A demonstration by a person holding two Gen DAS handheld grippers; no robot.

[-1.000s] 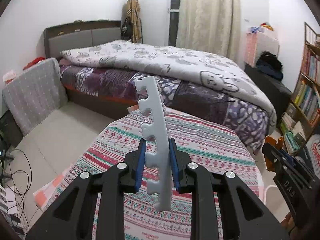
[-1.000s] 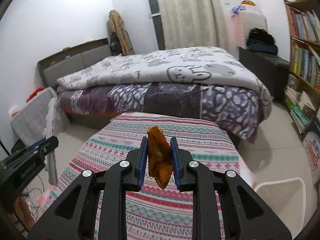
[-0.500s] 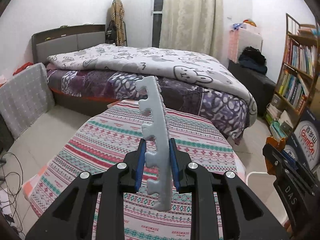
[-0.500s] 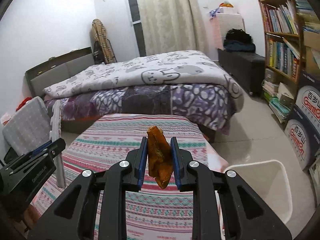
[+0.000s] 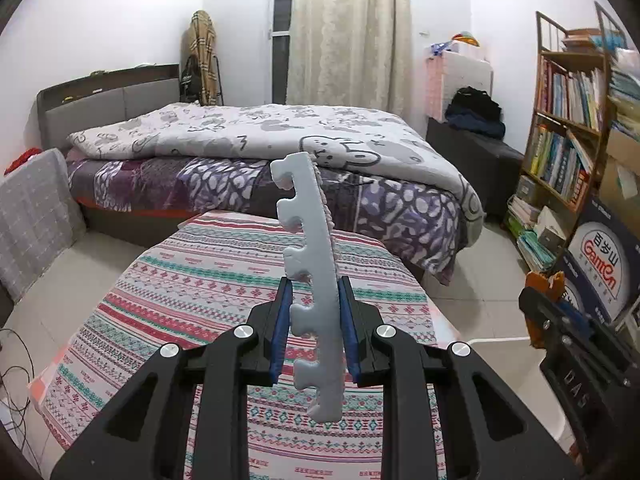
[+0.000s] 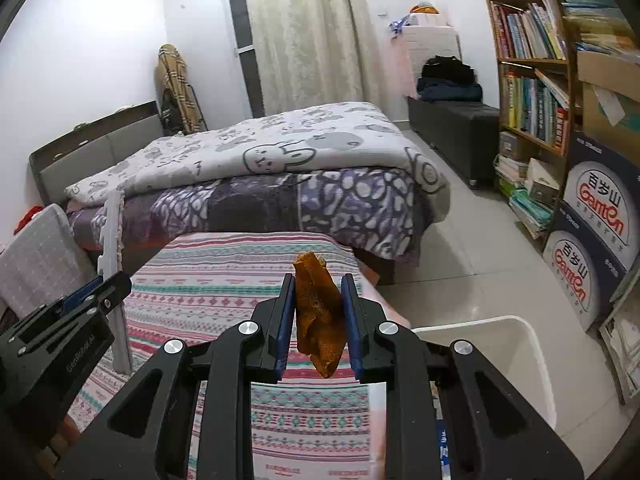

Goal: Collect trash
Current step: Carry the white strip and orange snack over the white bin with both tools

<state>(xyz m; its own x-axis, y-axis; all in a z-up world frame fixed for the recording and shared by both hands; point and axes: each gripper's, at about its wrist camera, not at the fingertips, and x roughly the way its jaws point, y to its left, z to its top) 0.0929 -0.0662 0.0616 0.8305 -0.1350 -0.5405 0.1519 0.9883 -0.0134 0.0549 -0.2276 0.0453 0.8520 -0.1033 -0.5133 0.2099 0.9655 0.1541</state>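
My left gripper (image 5: 314, 320) is shut on a long white notched foam strip (image 5: 310, 264), held upright above the striped tablecloth (image 5: 208, 288). My right gripper (image 6: 318, 312) is shut on a crumpled orange wrapper (image 6: 320, 312), held above the table's right side. The foam strip (image 6: 111, 240) and the left gripper (image 6: 72, 320) also show at the left of the right wrist view. The right gripper (image 5: 560, 320) shows at the right of the left wrist view. A white bin (image 6: 524, 344) stands on the floor to the right of the table, below and right of the right gripper.
A bed (image 5: 280, 140) with a grey patterned quilt lies beyond the table. A bookshelf (image 6: 532, 80) and stacked cartons (image 6: 592, 216) line the right wall. A dark bench (image 6: 452, 120) stands by the curtain. A grey cushion (image 5: 32, 216) and cables (image 5: 12, 360) are at the left.
Both grippers have swung to the right with their loads still held. The white bin has come further into the right wrist view.
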